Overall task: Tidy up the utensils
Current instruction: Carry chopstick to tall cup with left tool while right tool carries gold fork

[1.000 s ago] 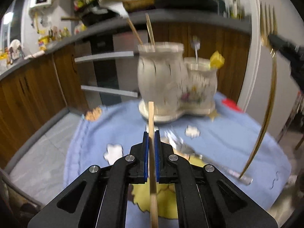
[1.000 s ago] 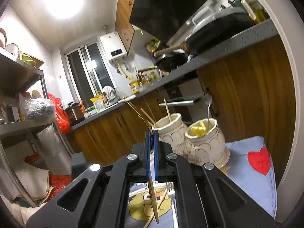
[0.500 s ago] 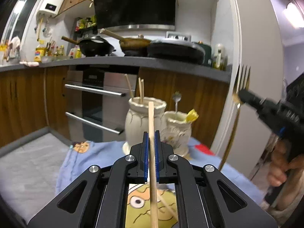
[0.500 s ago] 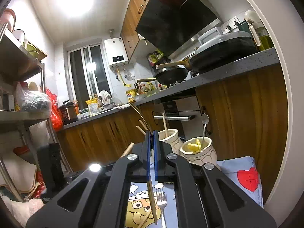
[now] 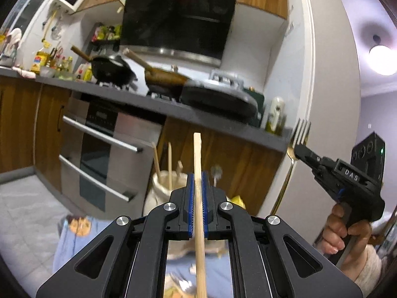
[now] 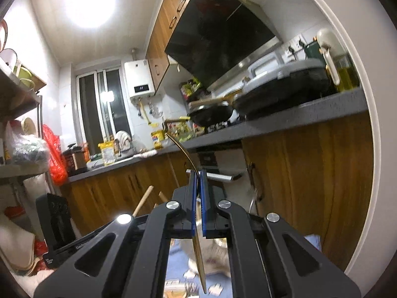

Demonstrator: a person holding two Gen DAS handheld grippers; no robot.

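Left wrist view: blue cloth point(image 5: 64, 248) covers the table below. On it stands a cream ceramic holder point(image 5: 158, 193), rounded, with wooden sticks upright inside. Left gripper point(image 5: 197, 203), black with ribbed blue pads, has its fingers clamped on a flat wooden chopstick point(image 5: 198, 186). Right gripper point(image 5: 301, 151) has its fingers clamped on a slim gold fork point(image 5: 295, 149), tines up.

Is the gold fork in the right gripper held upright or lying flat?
Upright. The left wrist view shows the gold fork clamped in the right gripper, tines up, handle hanging down.
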